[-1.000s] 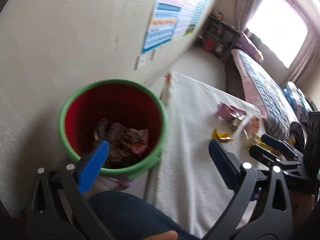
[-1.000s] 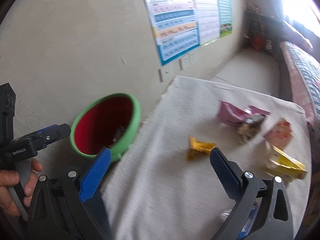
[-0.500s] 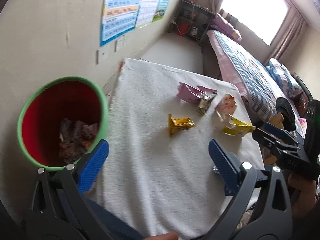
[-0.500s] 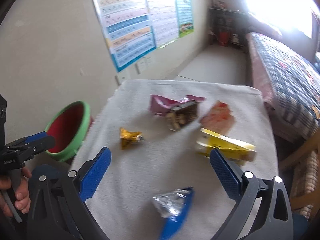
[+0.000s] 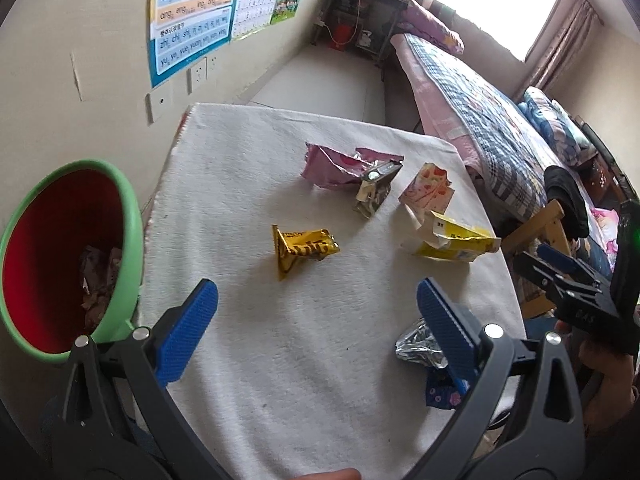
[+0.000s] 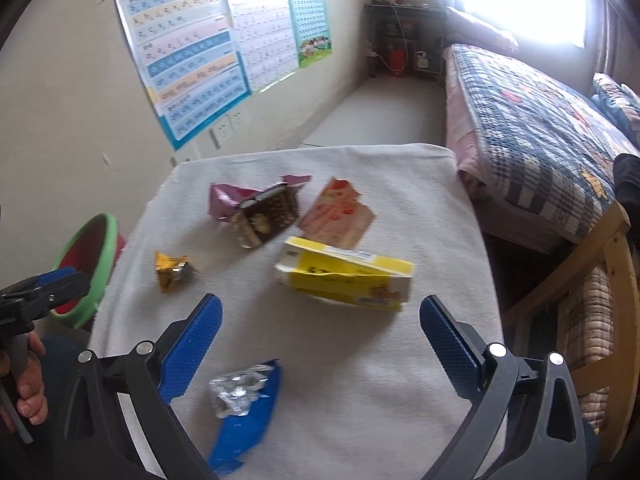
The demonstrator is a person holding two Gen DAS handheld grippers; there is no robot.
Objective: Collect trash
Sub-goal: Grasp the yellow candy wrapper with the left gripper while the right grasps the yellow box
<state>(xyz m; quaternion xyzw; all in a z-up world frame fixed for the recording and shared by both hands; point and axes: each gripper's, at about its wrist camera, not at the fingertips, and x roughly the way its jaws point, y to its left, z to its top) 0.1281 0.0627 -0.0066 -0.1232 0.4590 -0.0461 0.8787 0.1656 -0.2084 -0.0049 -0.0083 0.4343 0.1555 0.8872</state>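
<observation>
In the left wrist view, the left gripper (image 5: 316, 320) hangs released and empty over the white-covered table (image 5: 248, 360). The green bin (image 5: 132, 240), red inside with wrappers in it, sits at 9 o'clock off the table's edge. A yellow wrapper (image 5: 304, 249) lies at centre, a foil wrapper (image 5: 416, 346) at 4 o'clock.

In the right wrist view, the right gripper (image 6: 318, 330) is likewise spread wide and empty. A yellow box (image 6: 348, 276) lies just beyond it, and a blue-and-foil wrapper (image 6: 244, 404) at 7 o'clock.

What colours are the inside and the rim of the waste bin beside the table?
The bin is red inside with a green rim and outer wall, shown best in the left wrist view.
</observation>
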